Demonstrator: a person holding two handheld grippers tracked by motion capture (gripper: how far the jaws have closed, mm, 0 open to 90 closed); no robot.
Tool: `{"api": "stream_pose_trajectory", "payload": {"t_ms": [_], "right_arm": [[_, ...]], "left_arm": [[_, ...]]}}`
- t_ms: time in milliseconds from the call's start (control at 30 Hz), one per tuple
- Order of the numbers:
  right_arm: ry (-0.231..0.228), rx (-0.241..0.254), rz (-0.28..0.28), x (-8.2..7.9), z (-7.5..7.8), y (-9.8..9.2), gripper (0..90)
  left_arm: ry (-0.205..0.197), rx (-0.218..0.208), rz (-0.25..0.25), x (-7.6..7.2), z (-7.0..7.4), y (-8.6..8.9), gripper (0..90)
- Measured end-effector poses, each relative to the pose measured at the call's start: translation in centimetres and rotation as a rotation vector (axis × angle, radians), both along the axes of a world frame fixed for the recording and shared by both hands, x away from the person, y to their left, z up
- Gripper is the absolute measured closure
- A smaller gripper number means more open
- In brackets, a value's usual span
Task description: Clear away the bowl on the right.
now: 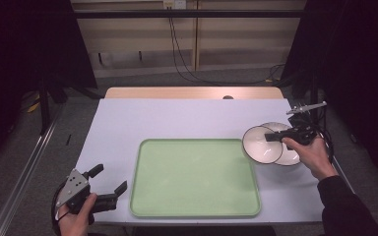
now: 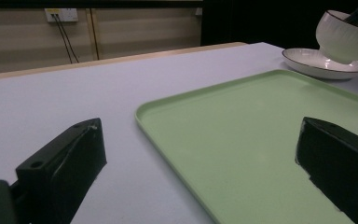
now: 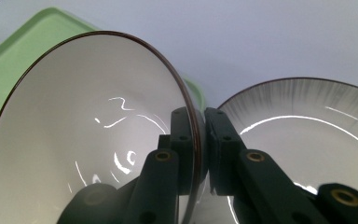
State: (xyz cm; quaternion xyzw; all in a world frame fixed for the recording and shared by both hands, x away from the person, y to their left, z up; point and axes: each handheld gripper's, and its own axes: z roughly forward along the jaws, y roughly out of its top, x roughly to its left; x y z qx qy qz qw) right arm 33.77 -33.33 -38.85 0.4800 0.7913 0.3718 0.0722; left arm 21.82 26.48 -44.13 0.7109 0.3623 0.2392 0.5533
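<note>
The right gripper pinches the rim of a white bowl, tilted and raised above a white plate (just right of the green tray) on the counter. The left gripper rests at the near-left corner, jaws spread and empty.

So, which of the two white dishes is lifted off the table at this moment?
The deep bowl, tilted and clamped at its rim by the right gripper. The shallow plate lies flat on the table beneath it.
</note>
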Motion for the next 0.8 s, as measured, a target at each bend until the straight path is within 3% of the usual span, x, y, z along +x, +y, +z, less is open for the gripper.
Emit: {"api": "stream_pose_trajectory", "payload": {"t_ms": [800], "right_arm": [[0.009, 0.042, 0.030, 3.1, 0.3, 3.4, 82.5]], "left_arm": [[0.004, 0.001, -0.004, 0.0, 0.0, -0.1, 1.6]]}}
